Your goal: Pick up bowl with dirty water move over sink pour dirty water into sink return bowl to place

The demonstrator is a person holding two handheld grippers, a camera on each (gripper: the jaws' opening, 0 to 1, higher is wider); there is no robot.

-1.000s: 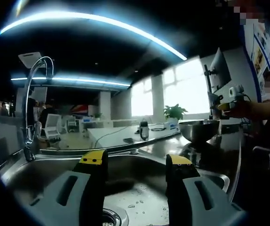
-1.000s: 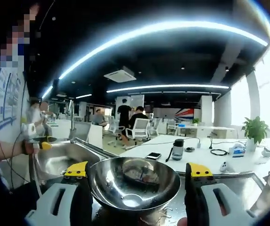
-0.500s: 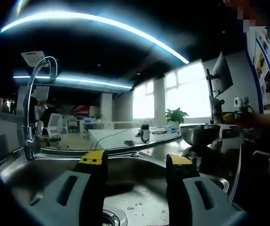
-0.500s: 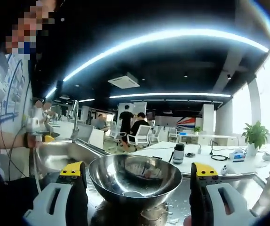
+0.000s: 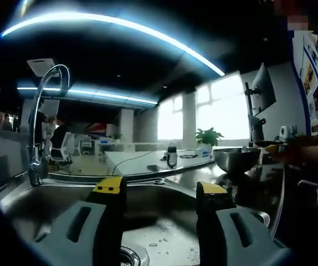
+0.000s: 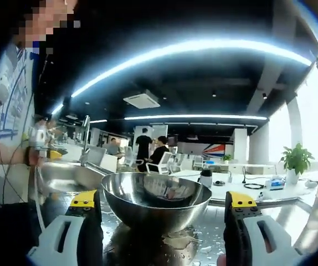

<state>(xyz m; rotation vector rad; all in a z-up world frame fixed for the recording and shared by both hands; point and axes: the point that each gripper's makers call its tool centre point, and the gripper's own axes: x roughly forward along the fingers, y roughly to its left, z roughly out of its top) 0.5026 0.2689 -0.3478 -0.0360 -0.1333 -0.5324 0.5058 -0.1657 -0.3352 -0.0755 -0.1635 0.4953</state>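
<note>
Left gripper (image 5: 160,191) hung low over the sink (image 5: 170,233), fingers (image 5: 110,191) set wide apart with nothing between them, drain (image 5: 127,256) just below and drops of water on the sink floor. Tap (image 5: 40,119) stood at the sink's far left edge, much as a second before; view barely shifted. Seen from here, bowl (image 5: 235,158) sat on the wet steel bench (image 5: 203,173) to the right of the sink, rim level, lower than a second earlier, when it stood higher above the bench. Right gripper (image 5: 275,145) and a hand showed just beside the bowl at the far right. In the right gripper view, right gripper (image 6: 162,205) straddled the bowl (image 6: 156,202), yellow-tipped fingers (image 6: 86,200) spread wide on either side and clear of the rim, holding nothing. Bowl rested upright on the bench (image 6: 203,244), its reflection and scattered drops beneath it; a second earlier the inside bottom had been visible from above, now only the rim and outer wall, so the camera had dropped to near rim height. Whether any water remained inside could not be told. Sink (image 6: 65,177) lay to the left beyond the bowl, with the left gripper (image 6: 51,154) in a hand above it. Further back, a white table with a bottle (image 6: 205,178), a plant (image 6: 295,160) and people among office chairs.
</note>
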